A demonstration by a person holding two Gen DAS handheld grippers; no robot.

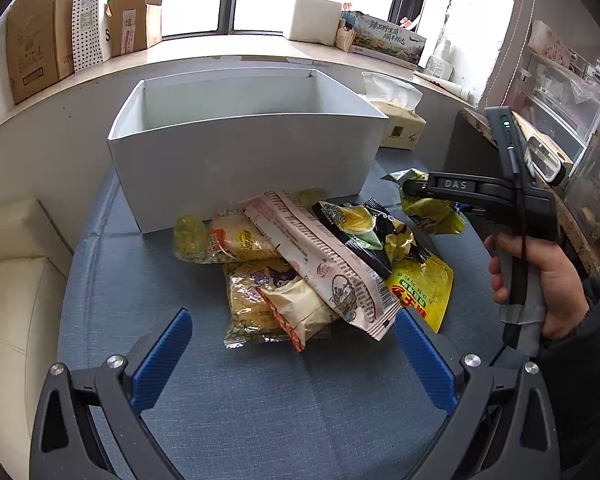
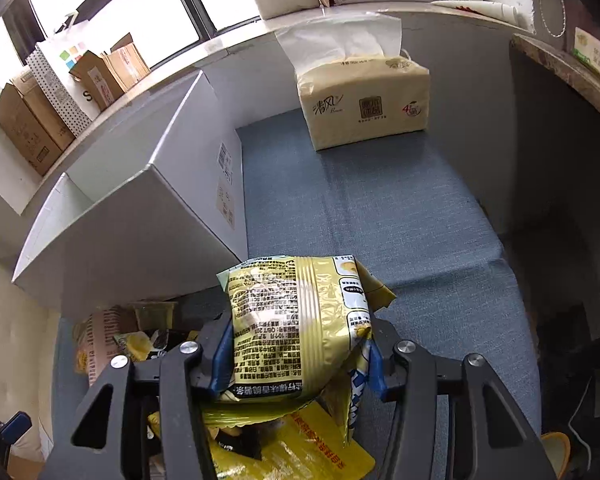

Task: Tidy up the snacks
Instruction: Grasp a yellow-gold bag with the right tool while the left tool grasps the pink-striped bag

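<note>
- Near the desk's right edge, our right gripper (image 2: 300,354) clamps a yellow-green snack bag (image 2: 300,320), just clear of the pile (image 1: 312,264).
- Left gripper (image 1: 294,350) spread, empty.
- Next, we judge: carry it over the white box (image 1: 244,160), release.

One white box (image 1: 244,152); one tissue pack (image 2: 364,108); about eight snack packets (image 1: 320,264) in all; two grippers (image 1: 296,344), one per hand.
</note>
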